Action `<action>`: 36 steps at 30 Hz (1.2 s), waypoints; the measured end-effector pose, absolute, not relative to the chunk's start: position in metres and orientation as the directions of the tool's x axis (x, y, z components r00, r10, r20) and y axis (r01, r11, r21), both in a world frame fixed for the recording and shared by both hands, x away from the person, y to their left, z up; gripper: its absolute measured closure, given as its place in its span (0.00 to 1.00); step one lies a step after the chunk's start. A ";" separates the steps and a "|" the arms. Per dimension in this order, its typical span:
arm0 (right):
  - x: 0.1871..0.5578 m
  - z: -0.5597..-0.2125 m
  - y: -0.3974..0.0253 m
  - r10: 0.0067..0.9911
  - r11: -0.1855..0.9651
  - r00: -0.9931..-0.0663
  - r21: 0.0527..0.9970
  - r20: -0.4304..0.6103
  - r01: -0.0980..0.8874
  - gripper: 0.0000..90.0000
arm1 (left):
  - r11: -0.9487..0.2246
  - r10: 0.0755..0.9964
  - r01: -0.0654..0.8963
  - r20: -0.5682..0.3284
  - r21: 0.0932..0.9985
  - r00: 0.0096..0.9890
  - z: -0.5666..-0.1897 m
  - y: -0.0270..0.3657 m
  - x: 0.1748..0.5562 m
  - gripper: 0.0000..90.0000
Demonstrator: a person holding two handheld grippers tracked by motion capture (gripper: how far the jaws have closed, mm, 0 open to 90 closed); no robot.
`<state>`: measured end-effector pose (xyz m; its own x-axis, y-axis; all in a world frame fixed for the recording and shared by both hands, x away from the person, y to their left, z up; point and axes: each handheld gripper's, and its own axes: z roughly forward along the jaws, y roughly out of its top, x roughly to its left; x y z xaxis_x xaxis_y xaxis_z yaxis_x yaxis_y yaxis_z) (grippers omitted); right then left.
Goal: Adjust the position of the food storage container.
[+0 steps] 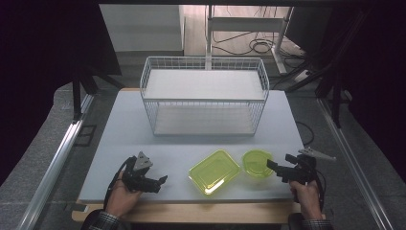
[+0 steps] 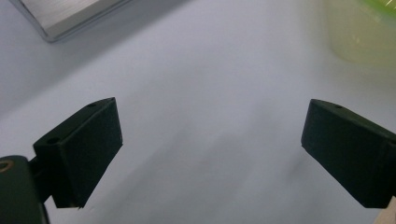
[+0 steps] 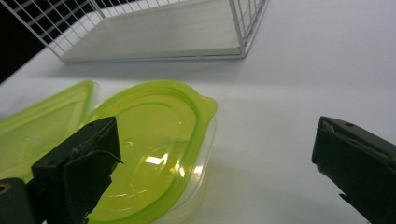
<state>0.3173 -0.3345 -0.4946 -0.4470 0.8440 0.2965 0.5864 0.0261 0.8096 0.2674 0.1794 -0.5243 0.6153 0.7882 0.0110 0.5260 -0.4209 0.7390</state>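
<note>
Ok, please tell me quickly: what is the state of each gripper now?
Left gripper: open, holding nothing, above the table.
Right gripper: open, holding nothing, beside the round green container.

High overhead, gripper views near table (image 1: 143, 124)

The green tub (image 2: 369, 28) is blurry and cut off at the top corner in the left gripper view. In the right gripper view the flat green lid (image 3: 42, 126) runs off the left edge.
</note>
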 end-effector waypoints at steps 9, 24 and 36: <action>0.320 -0.497 -0.333 0.856 0.055 -0.440 0.798 0.271 0.600 0.00 | -0.387 0.790 0.510 -0.010 0.768 0.613 -0.526 0.187 0.269 0.05; 0.316 -0.486 -0.325 0.874 0.138 -0.447 0.785 0.190 0.604 0.21 | -0.400 0.783 0.508 -0.004 0.763 0.622 -0.528 0.187 0.270 0.05; 0.308 -0.467 -0.311 0.838 0.230 -0.531 0.802 0.126 0.552 0.78 | -0.402 0.781 0.506 -0.002 0.763 0.624 -0.529 0.186 0.271 0.06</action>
